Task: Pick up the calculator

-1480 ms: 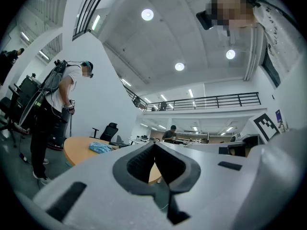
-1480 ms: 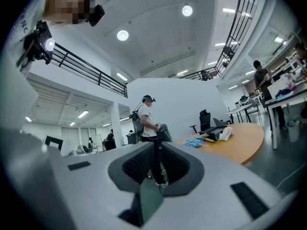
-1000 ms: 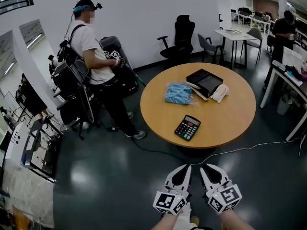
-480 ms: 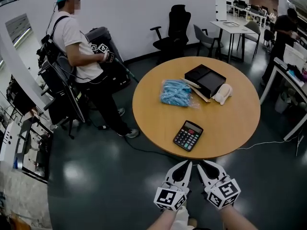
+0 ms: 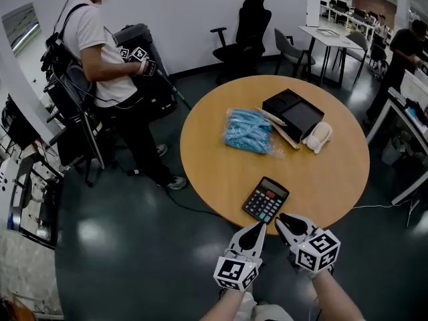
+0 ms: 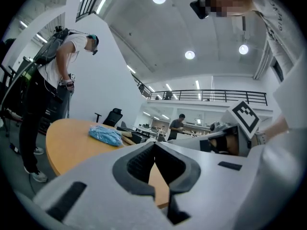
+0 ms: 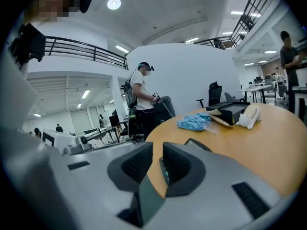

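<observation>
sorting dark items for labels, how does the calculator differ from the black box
The calculator is thin and flat; the black box stands taller. The calculator's face shows a display and rows of keys; the black box looks plain. The calculator lies at the near edge; the black box sits farther back. Both are dark and rest on the round table.

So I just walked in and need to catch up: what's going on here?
A person holds the left gripper and right gripper at the near edge of the round table, just short of the calculator, which lies untouched. The left tongs are shut. The right tongs are just starting to open, with nothing between them.
</observation>
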A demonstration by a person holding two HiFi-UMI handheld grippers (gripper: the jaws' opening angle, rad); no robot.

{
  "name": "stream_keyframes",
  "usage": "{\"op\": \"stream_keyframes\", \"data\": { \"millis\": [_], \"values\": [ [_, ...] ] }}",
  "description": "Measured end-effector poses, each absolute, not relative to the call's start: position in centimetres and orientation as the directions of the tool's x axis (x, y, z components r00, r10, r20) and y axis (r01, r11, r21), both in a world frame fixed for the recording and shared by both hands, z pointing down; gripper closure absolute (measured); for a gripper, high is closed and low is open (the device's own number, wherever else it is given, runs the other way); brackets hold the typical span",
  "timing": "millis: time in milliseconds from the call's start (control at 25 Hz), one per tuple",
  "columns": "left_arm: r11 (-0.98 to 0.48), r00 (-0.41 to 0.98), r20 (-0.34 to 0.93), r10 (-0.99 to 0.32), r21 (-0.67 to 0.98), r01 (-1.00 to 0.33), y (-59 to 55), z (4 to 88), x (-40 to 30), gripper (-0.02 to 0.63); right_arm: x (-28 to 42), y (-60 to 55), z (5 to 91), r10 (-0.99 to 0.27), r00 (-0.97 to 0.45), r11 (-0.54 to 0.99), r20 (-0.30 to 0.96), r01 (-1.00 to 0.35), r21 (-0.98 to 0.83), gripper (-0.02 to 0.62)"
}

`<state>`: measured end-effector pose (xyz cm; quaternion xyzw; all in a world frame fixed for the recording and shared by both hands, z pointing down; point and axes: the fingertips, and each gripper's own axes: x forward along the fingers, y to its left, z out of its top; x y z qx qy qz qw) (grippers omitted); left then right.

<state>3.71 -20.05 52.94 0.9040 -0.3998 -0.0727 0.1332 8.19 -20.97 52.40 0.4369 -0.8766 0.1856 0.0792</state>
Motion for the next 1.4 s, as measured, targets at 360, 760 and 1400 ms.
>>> {"op": "stream_keyframes", "data": {
  "millis": [360,760,1400],
  "values": [
    [-0.643,0.718,0.076,-0.692,0.385,-0.661,-22.3,57.8,6.9,0.597,13.2,-29.7,57.8,-0.623,-0.575,0.56,0.53,-0.801,-0.21,0.462],
    [-0.644,0.722,0.07,-0.688,0.398,-0.653,-22.9,58.8,7.7,0.598,12.1,-34.0,62.9,-0.332,-0.641,0.627,0.692,-0.698,-0.345,0.436],
    [-0.591,0.686,0.085,-0.722,0.44,-0.676,-22.5,60.5,6.2,0.598,10.5,-32.5,64.4,-0.12,-0.842,0.401,0.527,-0.526,-0.75,0.528]
  ]
}}
